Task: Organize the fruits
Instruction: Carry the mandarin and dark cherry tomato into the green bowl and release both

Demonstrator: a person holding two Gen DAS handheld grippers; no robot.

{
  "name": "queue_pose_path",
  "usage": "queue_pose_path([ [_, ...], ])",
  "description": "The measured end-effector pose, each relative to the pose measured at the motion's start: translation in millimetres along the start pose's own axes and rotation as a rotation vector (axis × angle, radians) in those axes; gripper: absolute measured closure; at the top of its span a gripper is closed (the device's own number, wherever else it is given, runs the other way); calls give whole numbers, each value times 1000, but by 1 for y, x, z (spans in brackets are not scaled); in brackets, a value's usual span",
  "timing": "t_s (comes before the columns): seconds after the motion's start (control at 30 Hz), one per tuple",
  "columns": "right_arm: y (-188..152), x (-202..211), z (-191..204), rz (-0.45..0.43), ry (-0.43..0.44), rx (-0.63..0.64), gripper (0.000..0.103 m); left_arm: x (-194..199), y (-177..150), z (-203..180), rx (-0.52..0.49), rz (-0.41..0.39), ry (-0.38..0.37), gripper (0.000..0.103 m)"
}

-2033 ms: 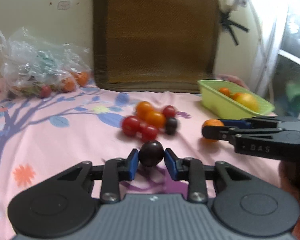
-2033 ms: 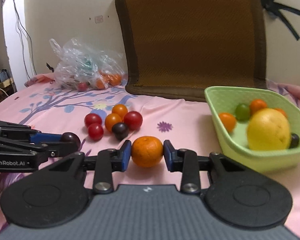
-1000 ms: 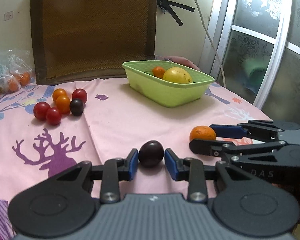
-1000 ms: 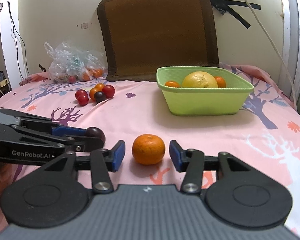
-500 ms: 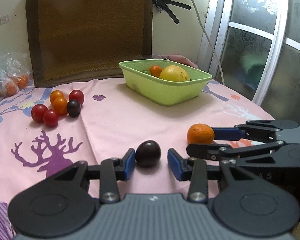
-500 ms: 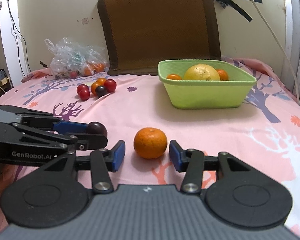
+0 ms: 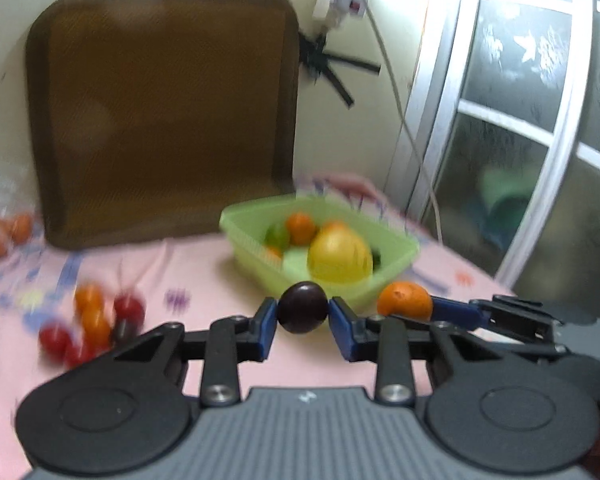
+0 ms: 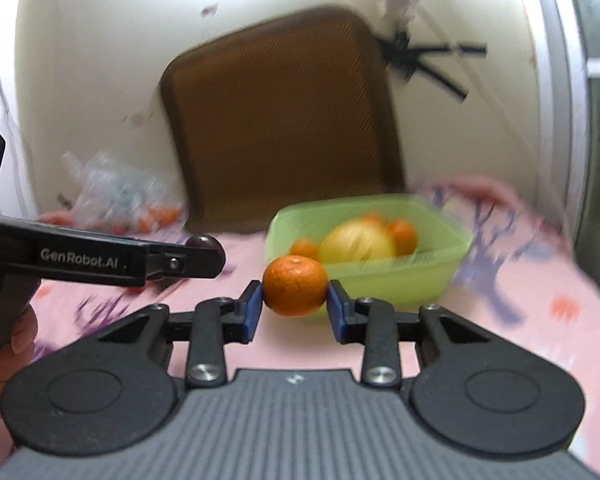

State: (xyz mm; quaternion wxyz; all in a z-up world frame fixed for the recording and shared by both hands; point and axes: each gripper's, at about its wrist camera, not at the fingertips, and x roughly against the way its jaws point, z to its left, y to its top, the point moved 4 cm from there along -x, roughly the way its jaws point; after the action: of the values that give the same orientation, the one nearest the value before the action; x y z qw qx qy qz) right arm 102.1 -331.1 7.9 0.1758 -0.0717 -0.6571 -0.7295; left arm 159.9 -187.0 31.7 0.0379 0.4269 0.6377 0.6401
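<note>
the left gripper [image 7: 303, 314] is clamping a dark plum [image 7: 302, 308] between its blue pads, and the right gripper [image 8: 295, 298] is squeezing a small orange [image 8: 295, 286] the same way, both fruits raised above the pink tablecloth [image 7: 204, 280]. at twelve o'clock just beyond both is sitting the green basket [image 8: 384, 280], holding a yellow fruit [image 7: 339, 257] and small oranges. at nine o'clock in the left view, loose tomatoes [image 7: 92, 322] are lying blurred.
</note>
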Motion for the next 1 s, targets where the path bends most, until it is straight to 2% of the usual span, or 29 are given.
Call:
queue_pose_path([
  [0.07, 11, -6, -11, -33, -37, 5, 66, -14, 16, -2, 2, -6, -4, 73],
  [0.2, 21, -25, -41, -39, -113, -11, 65, -48, 37, 2, 49, 15, -8, 73],
  [0.33, 17, -44, -62, -20, -151, -47, 65, -76, 41, 10, 95, 44, -9, 73],
  [0.47, 10, -49, -66, -13, -166, -37, 64, -98, 39, 14, 96, 73, 8, 73],
  [0.57, 10, -48, -66, -25, -164, -35, 52, -110, 37, 15, 111, 94, 13, 71],
  [0.6, 9, -47, -65, -29, -166, -33, 51, -111, 35, 16, 119, 88, 20, 64],
  [0.77, 9, -40, -62, -70, -171, -9, 51, -90, 40, 19, 126, 45, 29, 63],
  [0.9, 6, -28, -58, -105, -153, -8, 51, -34, 39, 40, 160, -54, 40, 63],
  [1.0, 7, -22, -53, -133, -139, -5, 51, 12, 28, 68, 184, -113, 109, 63],
])
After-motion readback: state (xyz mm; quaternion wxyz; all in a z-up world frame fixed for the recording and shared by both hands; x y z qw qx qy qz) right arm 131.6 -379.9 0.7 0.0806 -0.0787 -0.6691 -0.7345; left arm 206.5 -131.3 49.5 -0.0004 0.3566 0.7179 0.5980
